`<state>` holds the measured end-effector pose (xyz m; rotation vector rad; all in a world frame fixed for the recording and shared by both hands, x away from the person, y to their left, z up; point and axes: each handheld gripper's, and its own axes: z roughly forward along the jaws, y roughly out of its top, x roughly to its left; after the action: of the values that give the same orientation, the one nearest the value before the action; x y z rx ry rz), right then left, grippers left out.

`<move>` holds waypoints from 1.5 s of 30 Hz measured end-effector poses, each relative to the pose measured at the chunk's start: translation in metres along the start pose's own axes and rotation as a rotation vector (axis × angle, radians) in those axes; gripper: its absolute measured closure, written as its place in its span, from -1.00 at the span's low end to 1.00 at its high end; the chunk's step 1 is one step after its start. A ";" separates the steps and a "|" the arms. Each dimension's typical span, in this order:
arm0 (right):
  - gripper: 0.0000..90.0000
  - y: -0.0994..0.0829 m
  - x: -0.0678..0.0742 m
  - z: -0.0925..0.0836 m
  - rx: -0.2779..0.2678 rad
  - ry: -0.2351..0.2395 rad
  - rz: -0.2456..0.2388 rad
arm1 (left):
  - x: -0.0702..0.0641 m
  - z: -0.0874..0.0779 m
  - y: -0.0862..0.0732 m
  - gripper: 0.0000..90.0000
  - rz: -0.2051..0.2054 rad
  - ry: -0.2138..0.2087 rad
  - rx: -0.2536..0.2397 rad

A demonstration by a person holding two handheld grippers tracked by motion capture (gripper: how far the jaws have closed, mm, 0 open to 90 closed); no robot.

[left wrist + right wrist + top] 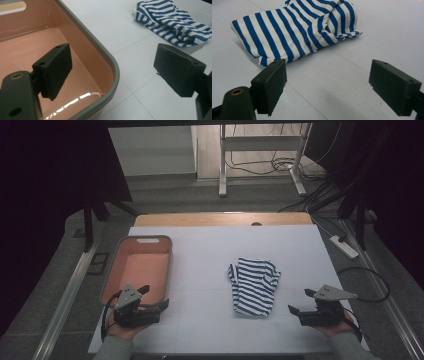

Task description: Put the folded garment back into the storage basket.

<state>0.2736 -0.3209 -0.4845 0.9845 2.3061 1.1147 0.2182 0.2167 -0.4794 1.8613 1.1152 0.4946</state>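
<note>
A blue-and-white striped cloth (254, 286) lies crumpled on the white table top, right of centre; it also appears at the top right in the left gripper view (172, 20) and at the top in the right gripper view (299, 30). A pink bin with a grey rim (117, 265) stands at the left, nothing inside it. My left gripper (154, 297) is open at the bin's near right corner (113, 75), one jaw over the bin and the other over the table. My right gripper (301, 301) is open a short way right of the cloth, nothing between its jaws.
The white sheet (200, 270) covers a wooden table (220, 219). Beyond the table stand a metal frame's legs (223, 170) and loose cables (280, 165) on the floor. A power strip (344, 246) lies on the floor at the right.
</note>
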 end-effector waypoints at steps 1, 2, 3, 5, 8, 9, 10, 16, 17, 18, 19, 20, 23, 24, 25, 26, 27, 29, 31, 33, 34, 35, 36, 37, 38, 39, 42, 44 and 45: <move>-0.66 0.000 0.000 0.000 0.001 0.000 -0.001 | 0.000 0.001 0.000 -0.66 -0.004 -0.002 0.002; -0.66 0.000 0.000 0.000 0.001 0.000 -0.001 | 0.000 0.001 0.000 -0.66 -0.004 -0.002 0.002; -0.66 0.000 0.000 0.000 0.001 -0.001 -0.001 | 0.001 0.001 0.001 -0.66 -0.004 -0.002 0.002; -0.66 0.000 0.000 0.000 0.002 -0.002 -0.002 | 0.001 0.002 0.002 -0.66 -0.005 -0.006 0.002; -0.66 0.000 0.000 0.000 0.001 -0.005 -0.002 | 0.000 0.004 0.004 -0.66 -0.004 -0.010 0.003; -0.66 0.000 0.000 0.000 0.000 -0.006 -0.002 | -0.001 0.005 0.005 -0.66 -0.005 -0.013 0.001; -0.66 0.000 0.000 0.000 0.000 -0.006 -0.003 | -0.001 0.006 0.006 -0.67 -0.007 -0.017 0.000; -0.65 0.000 0.000 0.000 -0.002 -0.007 -0.005 | -0.009 0.013 0.013 -0.67 0.015 -0.029 0.004; -0.65 0.000 0.000 0.000 -0.002 -0.007 -0.005 | -0.009 0.013 0.013 -0.67 0.015 -0.029 0.004; -0.65 0.000 0.000 0.000 -0.003 -0.007 -0.005 | -0.011 0.014 0.015 -0.67 0.019 -0.033 0.004; -0.65 0.000 0.000 0.000 -0.004 -0.008 -0.005 | -0.011 0.014 0.016 -0.67 0.022 -0.033 0.003; -0.65 0.000 0.000 0.000 -0.004 -0.008 -0.005 | -0.011 0.014 0.017 -0.67 0.023 -0.033 0.003; -0.65 0.000 0.000 0.000 -0.003 -0.009 -0.007 | -0.011 0.014 0.020 -0.67 0.016 -0.033 -0.004; -0.65 0.000 0.000 0.000 0.000 -0.010 -0.008 | -0.012 0.014 0.020 -0.67 0.014 -0.033 -0.006; -0.65 0.000 0.001 0.000 0.001 -0.011 -0.010 | -0.012 0.014 0.021 -0.67 0.014 -0.034 -0.008; -0.65 0.000 0.001 0.001 0.001 -0.012 -0.012 | -0.012 0.014 0.022 -0.67 0.013 -0.036 -0.009; -0.65 0.000 0.001 0.001 0.001 -0.011 -0.012 | -0.012 0.014 0.023 -0.67 0.014 -0.038 -0.009; -0.65 0.000 0.001 0.001 0.003 -0.013 -0.014 | -0.013 0.015 0.025 -0.67 0.010 -0.043 -0.013; -0.65 -0.001 0.001 0.001 0.004 -0.014 -0.013 | -0.015 0.017 0.027 -0.67 0.008 -0.051 -0.015; -0.65 -0.001 0.001 0.001 0.005 -0.018 -0.011 | -0.017 0.019 0.029 -0.67 0.008 -0.057 -0.010; -0.65 -0.001 0.001 0.001 0.004 -0.018 -0.010 | -0.018 0.021 0.029 -0.67 0.008 -0.060 -0.011; -0.65 -0.001 0.001 0.001 0.004 -0.019 -0.009 | -0.019 0.023 0.031 -0.67 0.013 -0.063 -0.006; -0.65 -0.001 0.001 0.002 0.006 -0.020 -0.008 | -0.021 0.024 0.031 -0.68 0.014 -0.064 -0.005; -0.65 -0.001 0.001 0.002 0.008 -0.020 -0.008 | -0.022 0.025 0.033 -0.67 0.019 -0.066 -0.005; -0.65 -0.001 0.001 0.002 0.010 -0.019 -0.010 | -0.024 0.026 0.034 -0.68 0.021 -0.068 -0.004; -0.65 -0.001 0.001 0.002 0.010 -0.019 -0.011 | -0.025 0.028 0.035 -0.68 0.024 -0.070 -0.003; -0.65 -0.001 0.001 0.002 0.006 -0.020 -0.011 | -0.028 0.031 0.039 -0.68 0.026 -0.078 -0.003; -0.65 -0.001 0.000 0.001 0.007 -0.019 -0.011 | -0.030 0.034 0.041 -0.68 0.026 -0.083 -0.002; -0.65 -0.001 0.000 0.001 0.007 -0.019 -0.011 | -0.031 0.035 0.042 -0.68 0.027 -0.085 -0.001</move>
<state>0.2737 -0.3204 -0.4862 0.9801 2.2987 1.0895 0.2475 0.1647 -0.4596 1.8807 1.0345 0.4276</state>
